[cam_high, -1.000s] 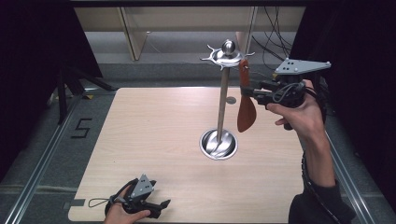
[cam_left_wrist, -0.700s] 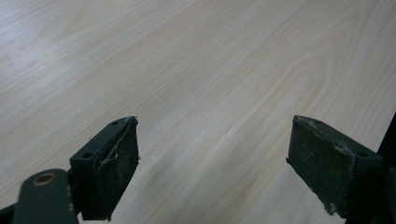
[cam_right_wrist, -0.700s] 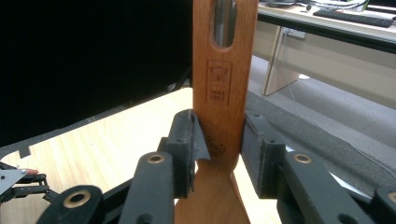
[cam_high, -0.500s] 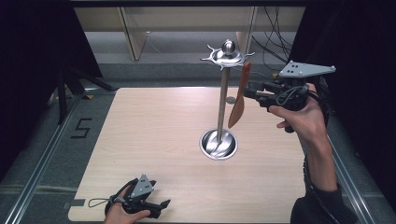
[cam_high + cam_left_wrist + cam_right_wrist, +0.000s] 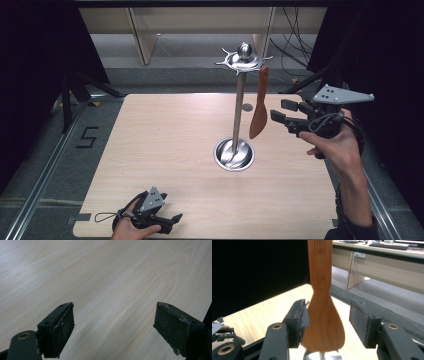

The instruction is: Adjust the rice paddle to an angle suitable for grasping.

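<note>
Pale wood grain covers the table (image 5: 165,150), and dark curtains close off both sides beyond it, with desks and cables at twelve o'clock behind.

From the high view I see the steel stand (image 5: 239,107) near the table's middle, its round base (image 5: 233,155) on the wood and its hooked crown up top. The wooden spatula (image 5: 259,105) hangs from that crown at about three o'clock of the pole, blade down, clear of the table. My right gripper (image 5: 279,111) sits just at three o'clock of the blade, and my left gripper (image 5: 172,223) lies low at six o'clock, near the table's front edge, well apart from the stand.

My right gripper view adds what the high view cannot: the spatula's blade (image 5: 323,322) stands between my two pads. These jaws have just been opening; the right pad (image 5: 359,322) stands clear of the wood, while the left pad (image 5: 302,317) looks just beside the blade's edge, and I cannot tell whether it touches. The handle is cut off at the top, so its hook is hidden there.

My left gripper view shows bare tabletop (image 5: 112,285) between wide-apart jaws, holding nothing.
</note>
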The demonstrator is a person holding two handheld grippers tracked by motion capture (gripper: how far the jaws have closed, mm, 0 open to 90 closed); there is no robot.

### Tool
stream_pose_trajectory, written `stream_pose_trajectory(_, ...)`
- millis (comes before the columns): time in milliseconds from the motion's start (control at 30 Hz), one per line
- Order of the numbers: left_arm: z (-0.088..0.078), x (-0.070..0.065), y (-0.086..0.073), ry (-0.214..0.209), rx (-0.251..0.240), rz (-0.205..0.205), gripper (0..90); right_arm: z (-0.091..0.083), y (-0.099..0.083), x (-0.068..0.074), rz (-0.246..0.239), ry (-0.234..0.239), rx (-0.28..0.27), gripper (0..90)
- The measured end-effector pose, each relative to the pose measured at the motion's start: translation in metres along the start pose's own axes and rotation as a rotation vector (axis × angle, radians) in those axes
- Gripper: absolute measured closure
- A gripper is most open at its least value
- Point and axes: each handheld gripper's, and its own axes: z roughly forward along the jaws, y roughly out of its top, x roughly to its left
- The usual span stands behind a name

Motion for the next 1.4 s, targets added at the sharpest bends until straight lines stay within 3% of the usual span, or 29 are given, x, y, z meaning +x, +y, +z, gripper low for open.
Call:
stream_pose_trajectory(33, 0.0, 0.002, 0.001, 0.003, -0.001, 0.027, 15.8, -0.001, -0.004, -0.001, -0.01, 0.003, 0.002, 47.0)
stream_pose_trajectory(67, 0.0, 0.002, 0.001, 0.003, -0.001, 0.026, 15.8, -0.003, -0.009, 0.0, 0.013, -0.004, 0.004, 46.6)
stream_pose_trajectory(233, 0.0, 0.002, 0.0, 0.009, 0.002, 0.025, 15.8, -0.004, -0.025, -0.001, 0.001, 0.002, 0.016, 45.7)
stream_pose_trajectory(267, 0.0, 0.002, 0.001, 0.009, 0.005, 0.031, 15.8, -0.005, -0.028, 0.0, 0.021, -0.011, 0.024, 45.5)
stream_pose_trajectory(333, 0.001, 0.001, 0.0, 0.014, 0.007, 0.0, 15.8, -0.004, -0.037, -0.001, 0.021, -0.004, 0.032, 44.2)
stream_pose_trajectory(400, 0.001, 0.001, 0.0, 0.017, 0.008, 0.007, 15.8, -0.003, -0.04, -0.001, 0.017, -0.014, 0.047, 42.7)
stream_pose_trajectory(433, -0.001, 0.002, 0.001, 0.003, 0.003, 0.032, 15.8, -0.002, -0.042, -0.001, 0.024, -0.015, 0.04, 42.7)
stream_pose_trajectory(467, -0.001, 0.002, 0.001, 0.003, 0.003, 0.032, 15.8, -0.002, -0.042, -0.001, 0.024, -0.015, 0.04, 42.7)
stream_pose_trajectory(500, 0.0, -0.001, 0.0, -0.004, -0.01, -0.012, 15.8, -0.001, -0.044, -0.001, 0.029, -0.009, 0.035, 42.5)
stream_pose_trajectory(533, -0.001, 0.001, 0.0, -0.002, 0.001, 0.001, 15.8, -0.001, -0.046, -0.001, 0.02, -0.009, 0.052, 42.0)
stream_pose_trajectory(567, 0.0, 0.0, 0.0, -0.001, -0.01, -0.014, 15.8, 0.0, -0.048, -0.001, 0.022, -0.014, 0.059, 41.2)
stream_pose_trajectory(800, 0.0, 0.001, 0.001, 0.002, 0.004, 0.004, 15.8, 0.004, -0.065, -0.003, 0.034, -0.034, 0.06, 38.8)
stream_pose_trajectory(867, 0.0, 0.0, 0.001, -0.006, -0.002, -0.003, 15.8, 0.004, -0.069, -0.003, 0.042, -0.023, 0.103, 38.3)
stream_pose_trajectory(900, 0.0, 0.0, 0.001, -0.005, -0.003, 0.003, 15.8, 0.006, -0.072, -0.005, 0.028, -0.027, 0.092, 38.0)
stream_pose_trajectory(933, 0.0, 0.002, 0.002, 0.001, 0.0, 0.024, 15.8, 0.007, -0.074, -0.004, 0.051, -0.022, 0.108, 37.5)
stream_pose_trajectory(1000, 0.0, 0.0, 0.001, -0.005, -0.001, -0.003, 15.8, 0.009, -0.077, -0.006, 0.028, -0.022, 0.112, 37.3)
stream_pose_trajectory(1033, 0.0, 0.001, 0.002, -0.005, -0.001, 0.019, 15.8, 0.01, -0.078, -0.004, 0.054, -0.024, 0.124, 36.9)
stream_pose_trajectory(1100, 0.0, 0.002, 0.002, -0.001, -0.001, 0.022, 15.8, 0.011, -0.08, -0.005, 0.039, -0.025, 0.116, 36.5)
stream_pose_trajectory(1133, 0.0, 0.001, 0.002, -0.001, -0.001, 0.008, 15.8, 0.013, -0.083, -0.003, 0.058, -0.026, 0.128, 35.9)
stream_pose_trajectory(1167, 0.0, 0.0, 0.002, 0.0, 0.001, -0.003, 15.8, 0.015, -0.085, -0.005, 0.033, -0.018, 0.133, 35.5)
stream_pose_trajectory(1200, 0.0, 0.002, 0.003, 0.0, 0.002, 0.028, 15.8, 0.015, -0.087, -0.003, 0.052, -0.013, 0.146, 35.4)
stream_pose_trajectory(1267, 0.0, 0.002, 0.003, 0.001, 0.002, 0.027, 15.8, 0.017, -0.09, -0.003, 0.046, -0.022, 0.137, 35.3)
stream_pose_trajectory(1367, 0.001, 0.001, 0.003, -0.006, 0.002, 0.016, 15.8, 0.021, -0.097, -0.001, 0.059, -0.015, 0.163, 35.0)
stream_pose_trajectory(1400, 0.001, 0.002, 0.003, 0.003, 0.005, 0.023, 15.8, 0.021, -0.098, -0.003, 0.033, -0.006, 0.178, 34.9)
